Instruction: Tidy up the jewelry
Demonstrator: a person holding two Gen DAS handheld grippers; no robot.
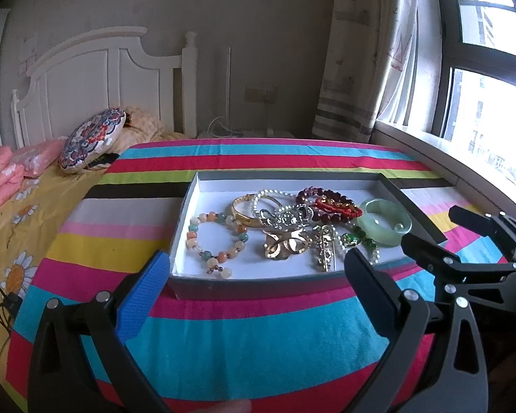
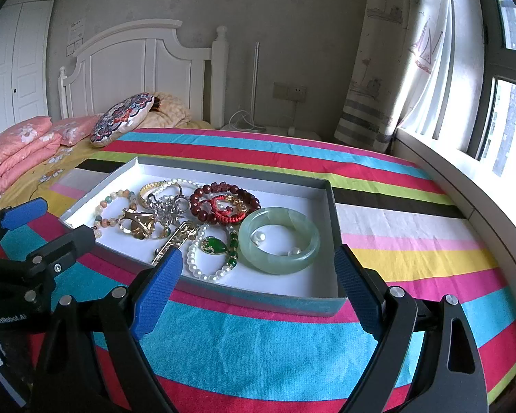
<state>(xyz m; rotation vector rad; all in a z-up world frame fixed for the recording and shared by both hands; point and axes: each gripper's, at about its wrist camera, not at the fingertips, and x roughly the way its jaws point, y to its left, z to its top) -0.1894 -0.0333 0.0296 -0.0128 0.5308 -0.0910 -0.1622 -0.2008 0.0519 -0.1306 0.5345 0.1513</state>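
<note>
A shallow grey box with a white floor (image 1: 184, 213) (image 2: 333, 199) lies on a striped cloth and holds a heap of jewelry. In it are a pale green jade bangle (image 1: 385, 222) (image 2: 279, 240), a pastel bead bracelet (image 1: 216, 237) (image 2: 115, 206), a gold bangle (image 1: 246, 211) (image 2: 151, 187), dark red bead bracelets (image 1: 330, 203) (image 2: 223, 199), a gold brooch (image 1: 285, 244) (image 2: 137, 223), a silver brooch (image 2: 168, 206) and a pearl string with a green pendant (image 2: 210, 251). My left gripper (image 1: 258, 275) is open and empty at the box's near edge. My right gripper (image 2: 258, 275) is open and empty before the box's near right corner.
The striped cloth (image 1: 258, 344) (image 2: 412, 234) covers the near part of a bed. A round patterned cushion (image 1: 93, 139) (image 2: 122, 122) and pink folded quilts (image 2: 17, 155) lie at the far left. A window sill (image 2: 464, 186) runs along the right.
</note>
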